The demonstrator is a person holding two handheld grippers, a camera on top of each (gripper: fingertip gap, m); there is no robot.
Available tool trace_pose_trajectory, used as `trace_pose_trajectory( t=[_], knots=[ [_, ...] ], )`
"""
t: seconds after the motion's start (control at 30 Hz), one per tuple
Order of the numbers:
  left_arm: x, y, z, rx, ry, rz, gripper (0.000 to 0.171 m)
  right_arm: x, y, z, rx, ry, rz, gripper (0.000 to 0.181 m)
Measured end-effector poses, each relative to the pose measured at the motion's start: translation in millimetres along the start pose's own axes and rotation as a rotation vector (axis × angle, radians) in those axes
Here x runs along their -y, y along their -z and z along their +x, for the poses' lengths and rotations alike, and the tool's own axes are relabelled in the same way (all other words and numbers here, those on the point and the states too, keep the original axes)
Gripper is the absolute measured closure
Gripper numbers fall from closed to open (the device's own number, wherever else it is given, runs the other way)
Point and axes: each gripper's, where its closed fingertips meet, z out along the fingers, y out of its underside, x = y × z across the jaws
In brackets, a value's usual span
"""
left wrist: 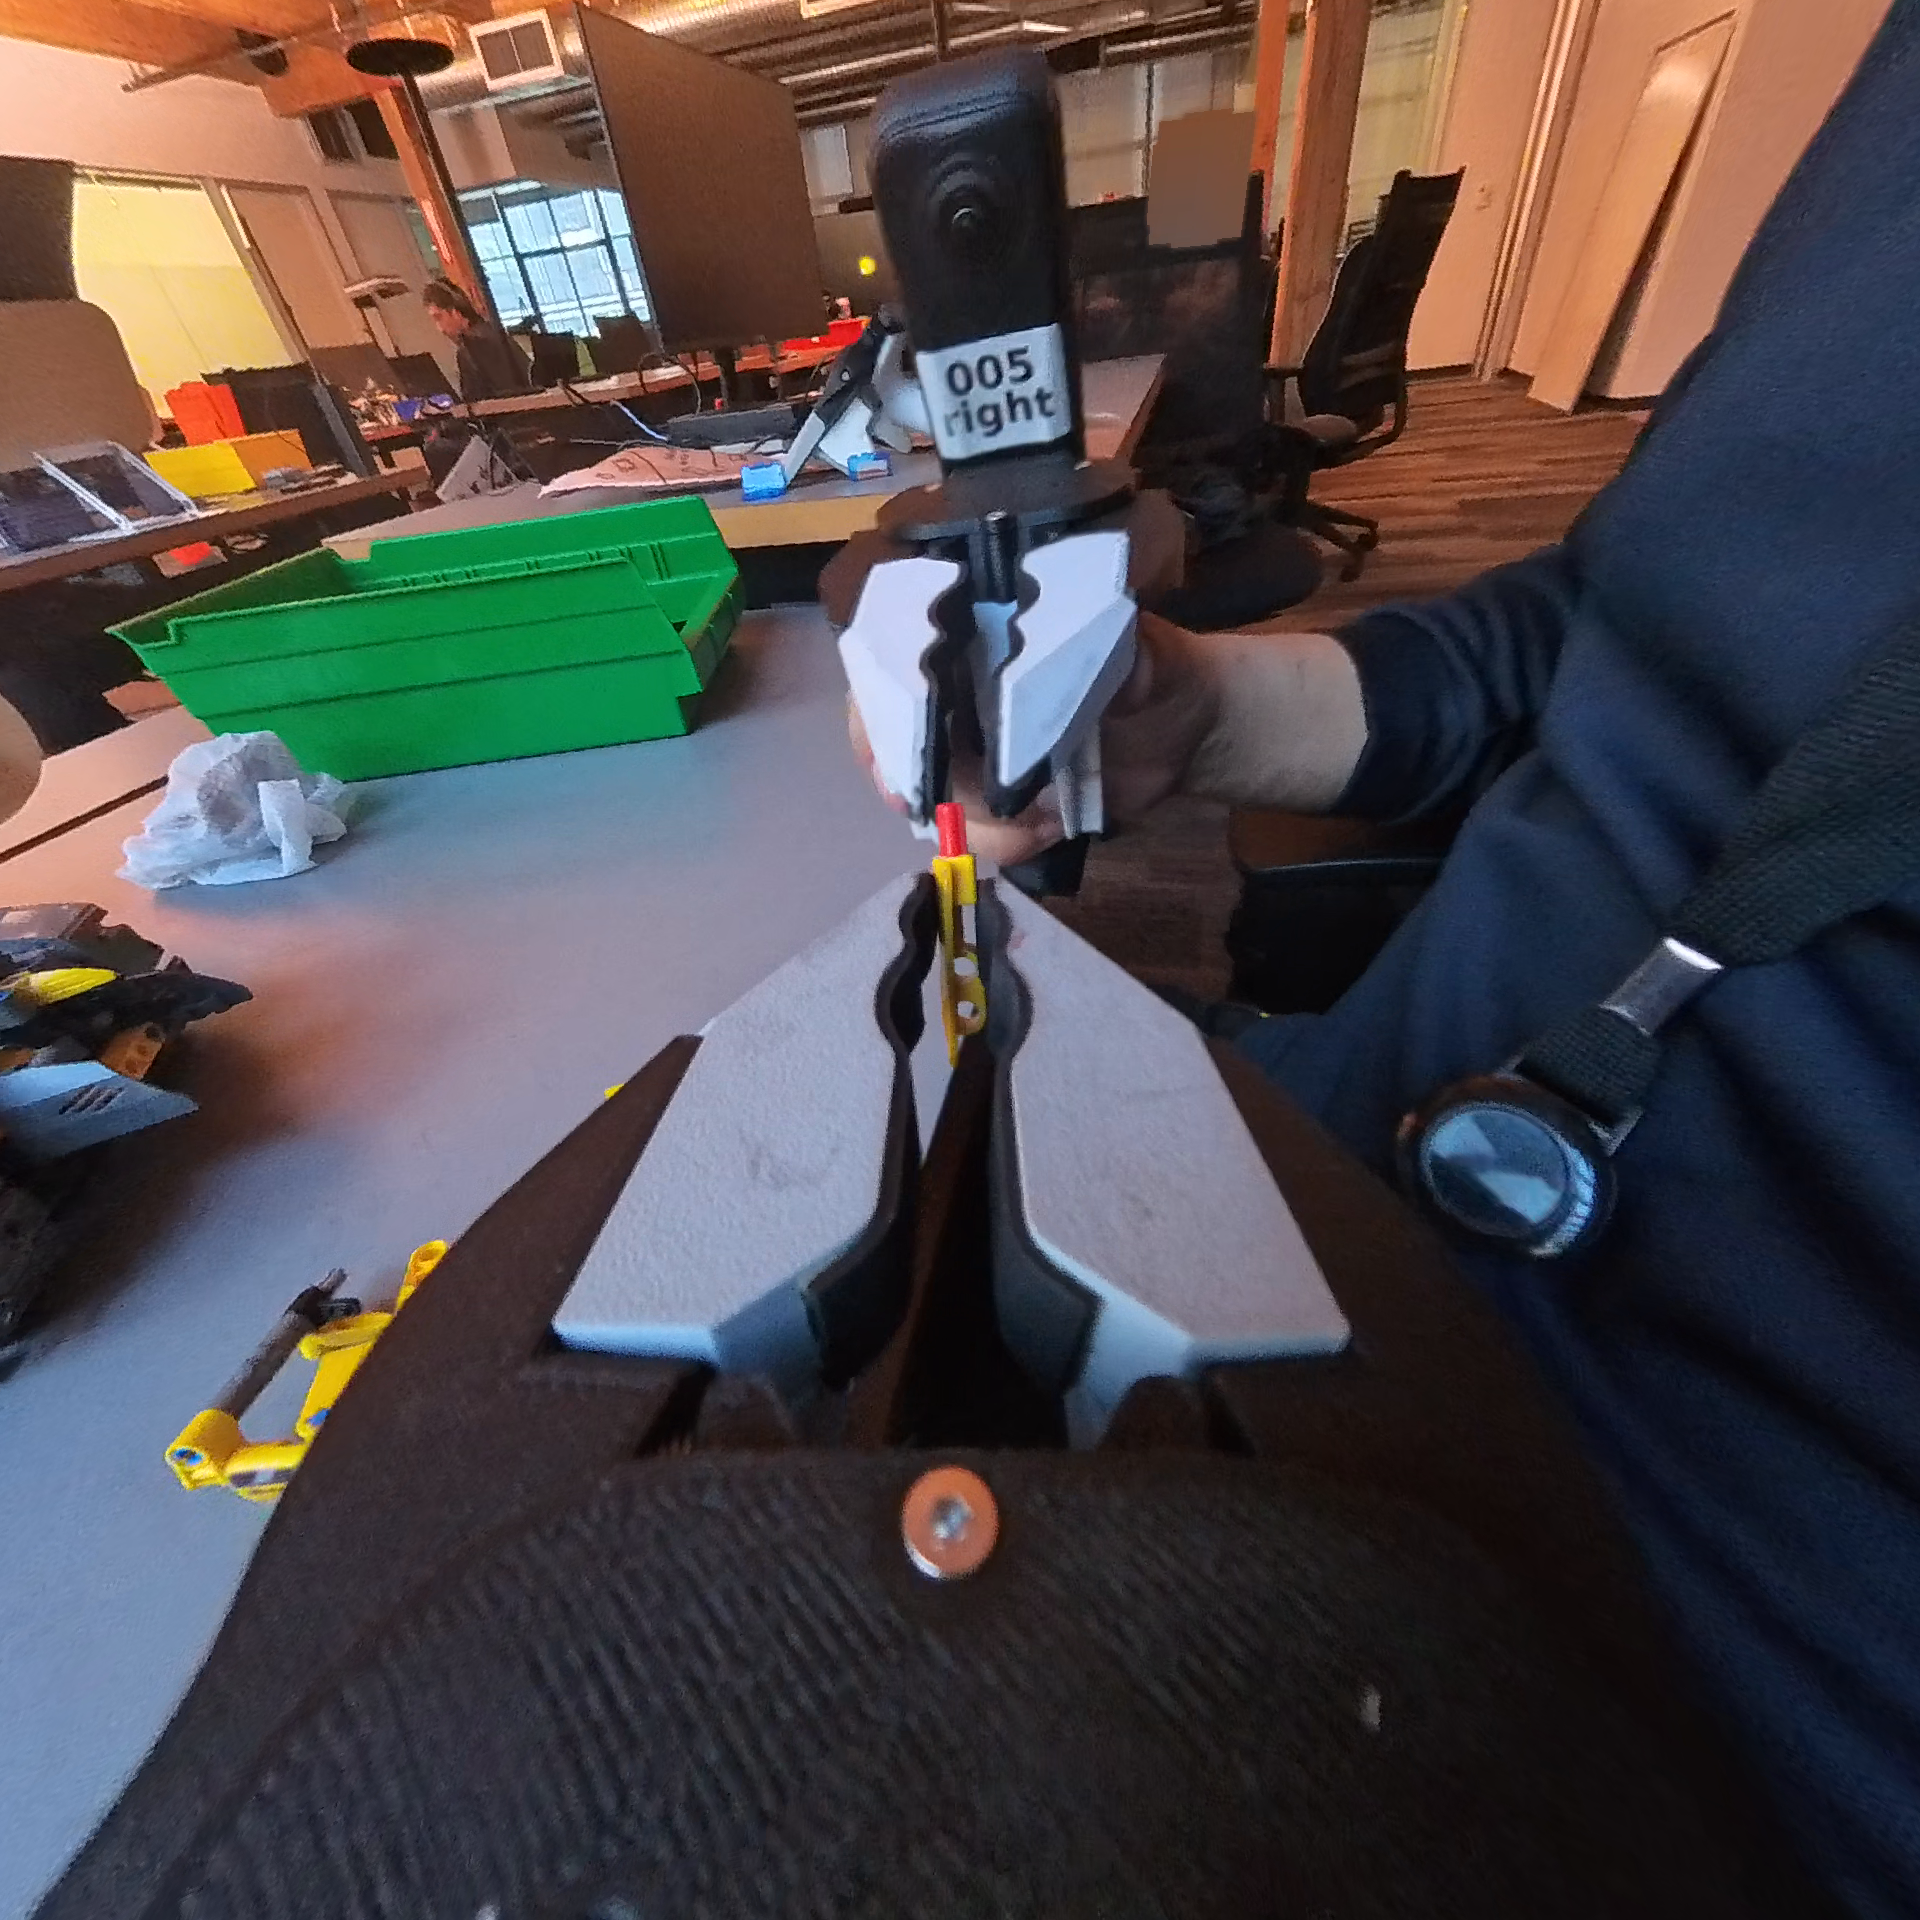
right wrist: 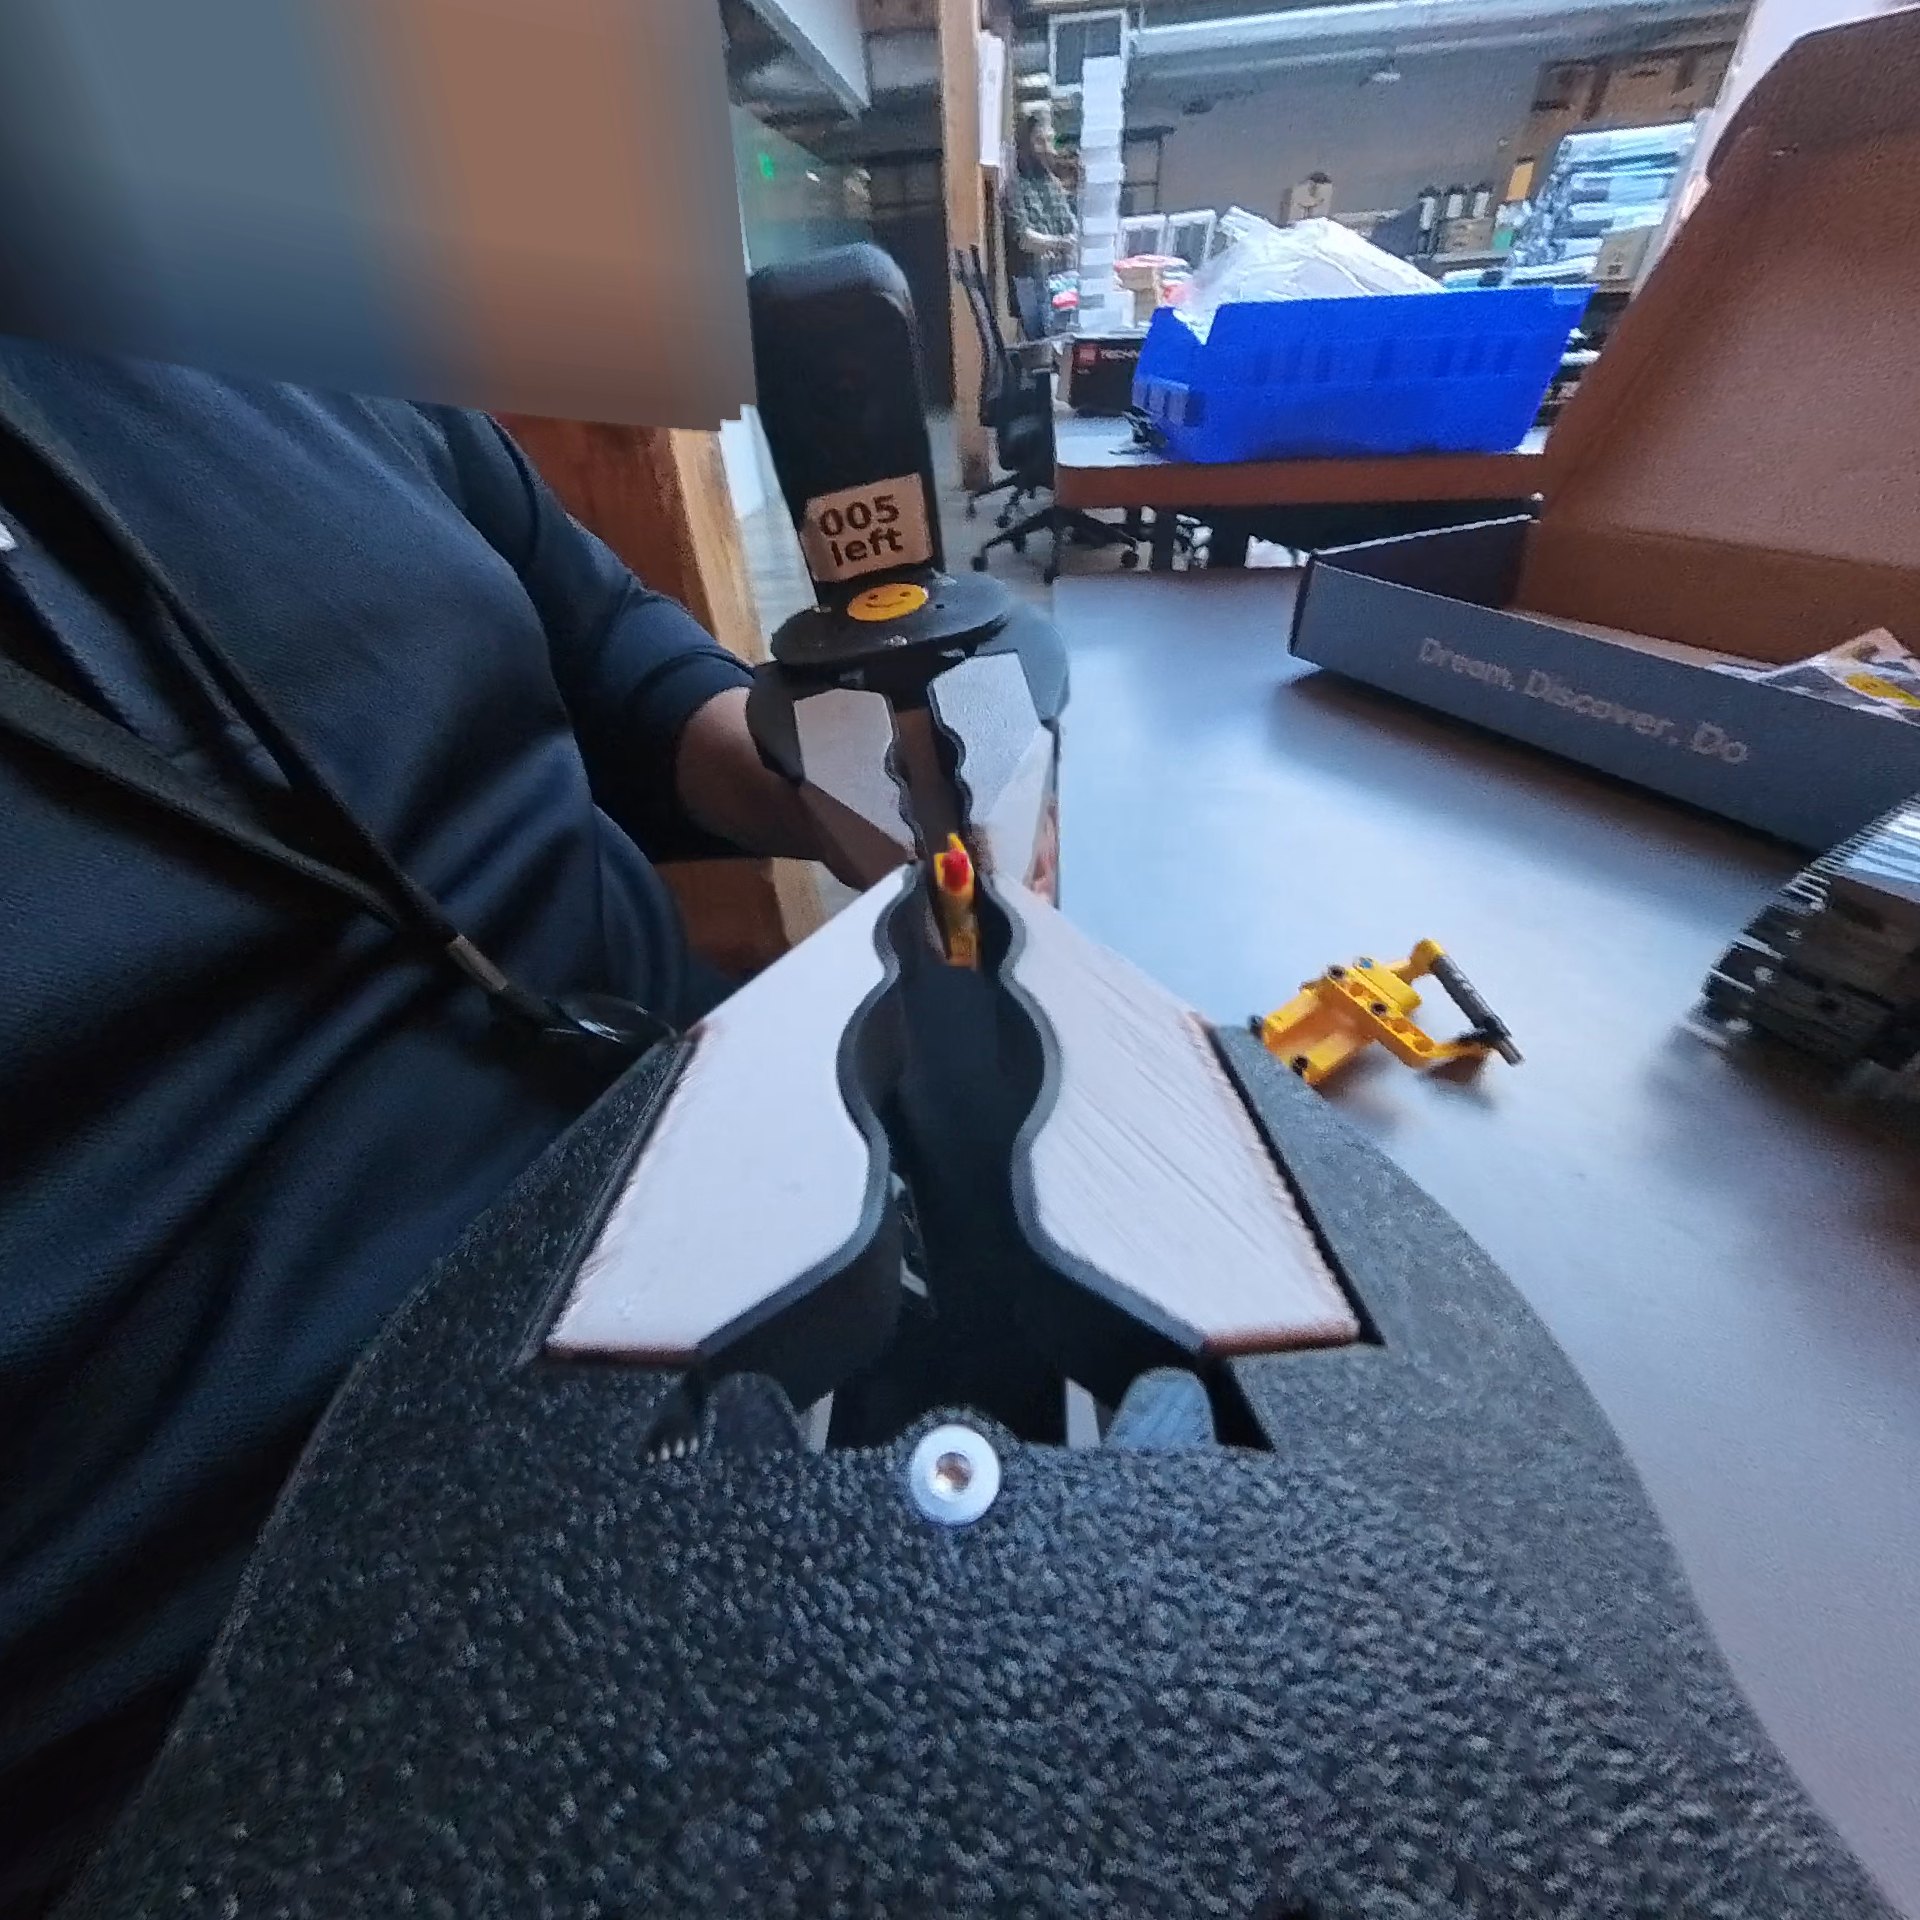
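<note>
- The left claw is clamped on a thin yellow beam with holes along it; a red pin stands out of the beam's far tip, and both are held in the air off the near edge of the surface.
- The right claw faces the left one tip to tip. In its own view its fingers are narrowly apart at the tips, with the red pin and the yellow beam showing in the gap; whether they touch the pin cannot be told.
- A person in a dark blue shirt holds both tools close to the body.
- A yellow assembly with a dark axle lies flat on the surface, well apart from both claws, toward the near edge.
- A green bin stands toward the far edge, with a crumpled white bag just beside it.
- A dark and yellow model lies at the left side of the surface.
- An open cardboard box sits at the other end, next to a black ridged block.
</note>
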Motion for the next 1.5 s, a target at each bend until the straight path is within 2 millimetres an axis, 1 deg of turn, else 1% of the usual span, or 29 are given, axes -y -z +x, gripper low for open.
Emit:
trace_pose_trajectory(
  t=[0.1, 0.17, 0.27, 0.47, 0.57, 0.6, 0.63, 0.73, 0.83, 0.93, 1.13, 1.17, 1.2, 1.23, 1.27, 1.3, 1.33, 1.37, 1.4, 1.43, 1.5],
  knots=[
    [6.3, 1.5, 3.1, -0.007, -0.005, 0.028, 0.167, -0.5, -4.1, -1.0, 0.015, -0.021, 0.010, 0.173],
    [7.1, -0.3, 3.1, -0.005, 0.000, 0.030, 0.167, 2.9, -4.9, -4.0, 0.030, -0.033, 0.037, 0.176],
    [10.0, -2.4, 3.6, -0.015, 0.033, 0.050, 0.167, 6.1, -4.3, -3.2, 0.016, -0.049, 0.066, 0.177],
    [13.1, -4.5, -0.3, -0.010, 0.088, 0.061, 0.167, 10.5, -1.5, 1.8, -0.039, -0.075, 0.126, 0.178],
    [15.9, -5.2, -3.5, -0.005, 0.122, 0.075, 0.167, 14.0, 0.4, 5.6, -0.115, -0.020, 0.152, 0.180],
    [14.9, -5.4, -7.8, 0.023, 0.122, 0.066, 0.167, 14.1, 1.2, 9.5, -0.152, -0.028, 0.152, 0.181],
    [15.3, -5.2, -11.8, 0.050, 0.110, 0.056, 0.167, 15.4, 1.8, 13.1, -0.164, -0.078, 0.166, 0.181],
    [19.9, -5.4, -23.4, 0.139, 0.080, 0.037, 0.166, 21.9, 3.4, 22.8, -0.160, -0.266, 0.279, 0.181],
    [16.1, -4.6, -31.6, 0.169, 0.127, 0.043, 0.166, 20.4, 1.3, 31.8, -0.175, -0.375, 0.293, 0.181],
    [17.2, -2.9, -40.9, 0.225, 0.102, 0.034, 0.166, 23.9, 0.0, 40.1, -0.137, -0.535, 0.362, 0.181],
    [15.3, 3.5, -53.0, 0.262, 0.146, 0.035, 0.166, 26.1, -5.5, 51.8, -0.115, -0.662, 0.420, 0.181],
    [13.9, 4.6, -54.6, 0.270, 0.155, 0.028, 0.167, 32.4, 2.1, 57.9, -0.122, -0.689, 0.492, 0.181],
    [4.6, 4.2, -49.4, 0.242, 0.143, -0.018, 0.167, 46.9, 29.1, 73.8, -0.147, -0.736, 0.650, 0.181],
    [-6.8, 4.3, -44.9, 0.241, 0.137, -0.048, 0.167, 60.1, 65.6, 91.8, -0.174, -0.761, 0.776, 0.181],
    [-14.0, 3.8, -38.7, 0.219, 0.153, -0.059, 0.167, 69.9, 95.8, 103.5, -0.244, -0.691, 0.813, 0.181],
    [-12.0, 3.3, -36.2, 0.192, 0.163, -0.049, 0.167, 73.6, 106.3, 106.3, -0.322, -0.569, 0.723, 0.181],
    [-5.3, 4.5, -41.7, 0.203, 0.155, -0.037, 0.167, 69.5, 98.3, 103.9, -0.359, -0.481, 0.563, 0.181],
    [2.9, 5.6, -48.6, 0.221, 0.130, -0.021, 0.167, 61.3, 81.9, 96.7, -0.338, -0.457, 0.418, 0.181],
    [6.5, 5.3, -53.6, 0.231, 0.110, -0.024, 0.167, 56.0, 65.1, 85.4, -0.283, -0.444, 0.341, 0.181],
    [7.1, 4.1, -55.1, 0.230, 0.103, -0.027, 0.167, 53.6, 49.6, 73.0, -0.221, -0.423, 0.315, 0.181],
    [6.0, 3.2, -52.9, 0.222, 0.125, -0.004, 0.167, 39.3, 20.9, 58.4, -0.151, -0.422, 0.259, 0.179]
  ],
)
